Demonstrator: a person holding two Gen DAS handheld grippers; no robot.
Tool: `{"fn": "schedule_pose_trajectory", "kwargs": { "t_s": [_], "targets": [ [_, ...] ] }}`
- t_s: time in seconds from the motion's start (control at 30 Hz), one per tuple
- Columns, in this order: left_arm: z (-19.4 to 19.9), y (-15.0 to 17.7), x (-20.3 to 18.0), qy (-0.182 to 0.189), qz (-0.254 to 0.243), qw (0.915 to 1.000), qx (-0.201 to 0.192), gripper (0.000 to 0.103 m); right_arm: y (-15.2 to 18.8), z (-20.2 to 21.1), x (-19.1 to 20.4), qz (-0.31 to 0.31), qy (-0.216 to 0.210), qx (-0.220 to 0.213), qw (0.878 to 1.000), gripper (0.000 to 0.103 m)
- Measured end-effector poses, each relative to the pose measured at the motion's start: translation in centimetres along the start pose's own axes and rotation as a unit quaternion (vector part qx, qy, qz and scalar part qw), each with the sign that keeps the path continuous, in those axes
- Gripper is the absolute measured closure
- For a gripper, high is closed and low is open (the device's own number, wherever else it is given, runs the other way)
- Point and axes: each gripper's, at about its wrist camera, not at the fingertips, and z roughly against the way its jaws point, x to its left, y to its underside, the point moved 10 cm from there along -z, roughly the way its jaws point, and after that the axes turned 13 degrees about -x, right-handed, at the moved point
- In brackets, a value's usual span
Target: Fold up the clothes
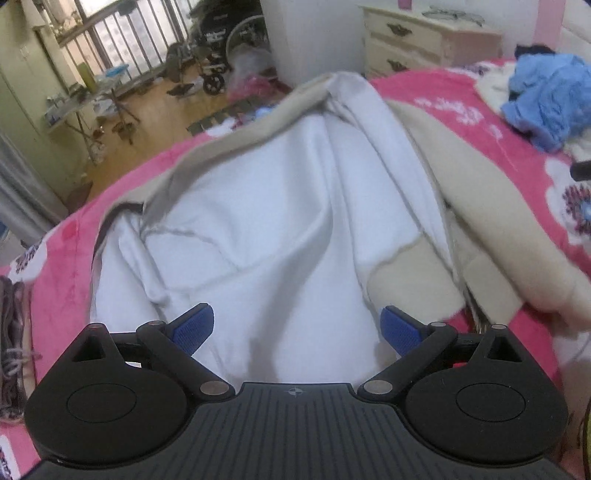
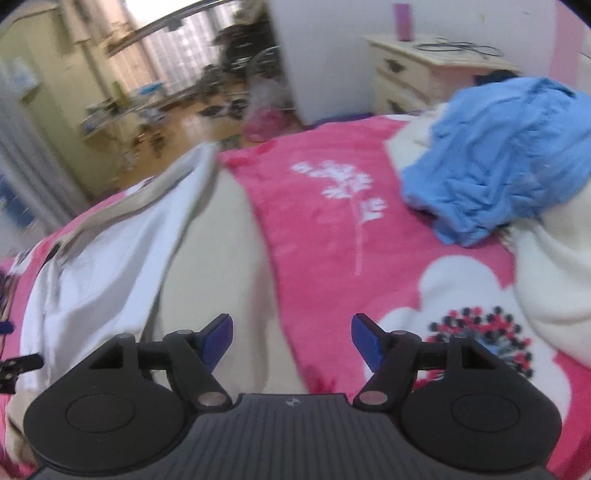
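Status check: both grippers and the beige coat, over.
Left gripper open, empty, over white lining. Right gripper open, empty. Beige coat with white lining lies opened on pink floral blanket, unfolded. Crumpled blue garment lies apart.

The lower and right parts of both views are filled by a bed under a pink blanket (image 1: 424, 96) printed with white flowers. Beyond its far edge, at the upper right, a cream nightstand (image 1: 406, 40) with two drawers and dark metal handles stands against a white wall (image 1: 314, 33); a cable lies on its top, and a pink bottle (image 2: 403, 20) shows there in the right view. A wooden floor (image 1: 166, 110) stretches toward the upper left, scattered with shoes and bags. A wheelchair (image 1: 221, 48) sits near the top centre. Daylight enters through a barred window (image 1: 118, 33) at the upper left, with a cluttered folding table (image 1: 88, 99) below and a pale cabinet (image 1: 22, 96) along the left edge.
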Motion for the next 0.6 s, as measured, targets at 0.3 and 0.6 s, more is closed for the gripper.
{"fn": "schedule_pose_trajectory", "kwargs": {
  "t_s": [0.3, 0.6],
  "targets": [
    [1.4, 2.7, 2.7, -0.015, 0.061, 0.998, -0.006, 0.03, 6.3, -4.0, 2.0, 0.024, -0.059, 0.1, 0.993, 0.034],
    [0.7, 2.7, 1.9, 0.025, 0.086, 0.996, 0.0, 0.051, 7.6, -5.6, 3.5, 0.031, -0.105, 0.115, 0.987, 0.1]
  ]
}}
